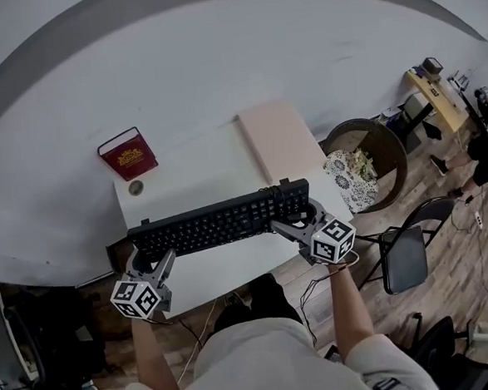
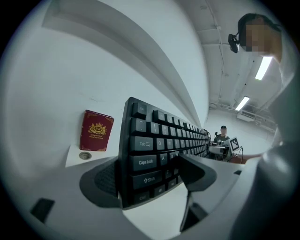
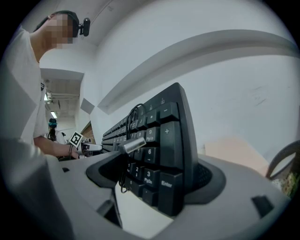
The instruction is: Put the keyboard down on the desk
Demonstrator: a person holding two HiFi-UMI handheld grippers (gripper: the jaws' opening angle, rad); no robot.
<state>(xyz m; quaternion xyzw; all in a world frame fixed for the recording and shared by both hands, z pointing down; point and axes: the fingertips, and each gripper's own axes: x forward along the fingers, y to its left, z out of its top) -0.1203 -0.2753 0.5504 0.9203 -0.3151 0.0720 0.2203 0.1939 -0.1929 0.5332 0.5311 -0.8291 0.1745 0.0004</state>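
A black keyboard (image 1: 221,221) is carried lengthwise over the white desk (image 1: 233,270), one gripper on each end. My left gripper (image 1: 151,263) is shut on its left end. In the left gripper view the Caps Lock and Shift end of the keyboard (image 2: 159,136) sits between the jaws of the left gripper (image 2: 147,177), one on the key side and one on the back. My right gripper (image 1: 299,224) is shut on the number-pad end of the keyboard (image 3: 164,140), as the right gripper (image 3: 154,174) shows in its own view. The keyboard's cable with its USB plug (image 3: 133,144) lies across the keys.
A red book (image 1: 129,154) stands against the wall at the desk's back left, with a small round coin-like disc (image 1: 135,187) in front of it. A beige board (image 1: 278,142) lies at the back right. A round basket (image 1: 366,152) and a folding chair (image 1: 403,258) stand right of the desk.
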